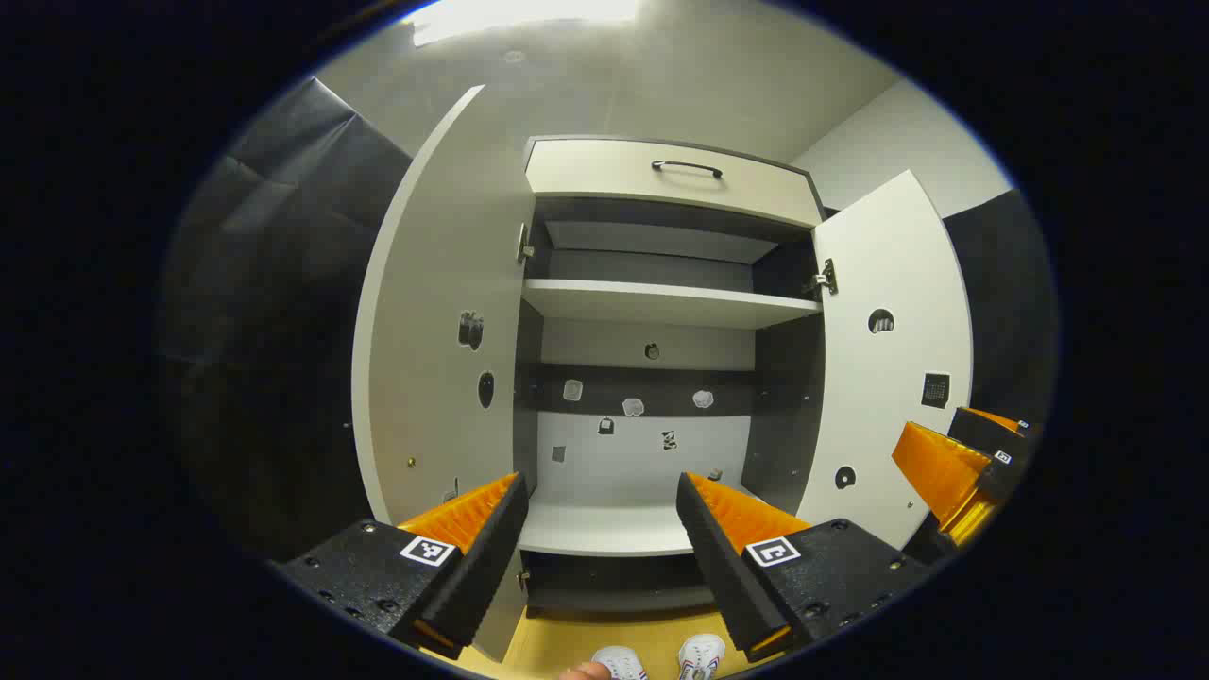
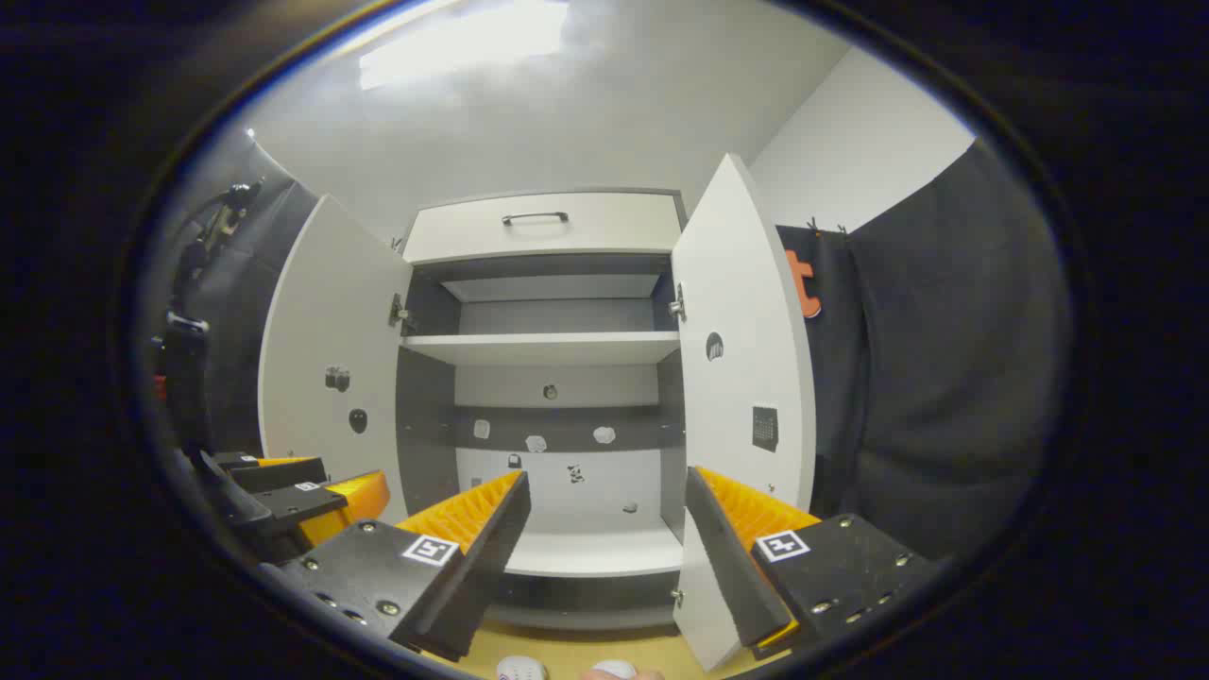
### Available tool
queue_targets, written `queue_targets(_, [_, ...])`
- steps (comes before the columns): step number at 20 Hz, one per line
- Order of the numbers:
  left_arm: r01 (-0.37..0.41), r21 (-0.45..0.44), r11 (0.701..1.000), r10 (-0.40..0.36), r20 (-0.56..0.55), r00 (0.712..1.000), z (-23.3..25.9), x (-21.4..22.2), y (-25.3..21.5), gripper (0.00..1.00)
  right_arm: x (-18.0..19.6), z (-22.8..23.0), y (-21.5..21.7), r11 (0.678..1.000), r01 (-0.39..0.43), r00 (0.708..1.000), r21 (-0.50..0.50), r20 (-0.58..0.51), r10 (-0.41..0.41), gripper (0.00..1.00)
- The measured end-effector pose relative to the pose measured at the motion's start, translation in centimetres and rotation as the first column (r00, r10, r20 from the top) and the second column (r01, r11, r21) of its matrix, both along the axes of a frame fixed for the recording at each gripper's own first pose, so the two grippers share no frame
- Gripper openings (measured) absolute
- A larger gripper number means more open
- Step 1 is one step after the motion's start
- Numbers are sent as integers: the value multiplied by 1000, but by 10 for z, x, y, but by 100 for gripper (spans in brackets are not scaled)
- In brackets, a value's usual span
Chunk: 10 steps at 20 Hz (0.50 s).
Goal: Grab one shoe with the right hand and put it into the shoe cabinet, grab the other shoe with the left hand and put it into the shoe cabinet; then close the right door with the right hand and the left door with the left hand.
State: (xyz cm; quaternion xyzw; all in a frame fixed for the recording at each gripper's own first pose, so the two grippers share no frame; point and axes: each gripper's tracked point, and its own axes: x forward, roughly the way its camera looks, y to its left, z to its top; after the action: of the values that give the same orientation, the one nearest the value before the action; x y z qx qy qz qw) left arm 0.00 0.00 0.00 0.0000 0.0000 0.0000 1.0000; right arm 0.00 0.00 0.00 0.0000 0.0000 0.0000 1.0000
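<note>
Here the shoe cabinet [image 1: 661, 302] stands straight ahead with both doors swung wide: in the left gripper view the left door [image 1: 434, 349] leans out on one side and the right door [image 1: 888, 359] on the other. Its upper shelf [image 1: 661, 304] and bottom shelf [image 1: 604, 529] are bare of shoes, and a drawer with a dark handle [image 1: 687, 167] caps the top. Small stickers dot the back panel and the door insides; they are too small to make out any writing.

The left gripper [image 1: 600, 519] is released, fingers spread apart with nothing between them, aimed at the bottom shelf. The right gripper [image 2: 604, 515] is likewise spread and holds nothing; in the left gripper view it shows off to the side, beyond the right door.

Two white shoes [image 1: 701, 654] sit on the yellowish floor [image 1: 557, 633] in front of the cabinet, at the very bottom edge. Only their toe ends show, pointing toward the cabinet, long axes roughly side by side; the rest is cut off. In the right gripper view the shoes are mere slivers at the lower rim.
</note>
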Motion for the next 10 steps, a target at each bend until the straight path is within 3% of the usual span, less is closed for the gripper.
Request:
queue_targets(4, [-2,0,1000,2,14,1000,5,2,4,92,4,1,3,1000,3,1000,-9,1,-3,97])
queue_targets(10, [-27,-16,1000,27,25,999,7,5,12,96,12,0,11,999,-33,999,-7,-3,33,97])
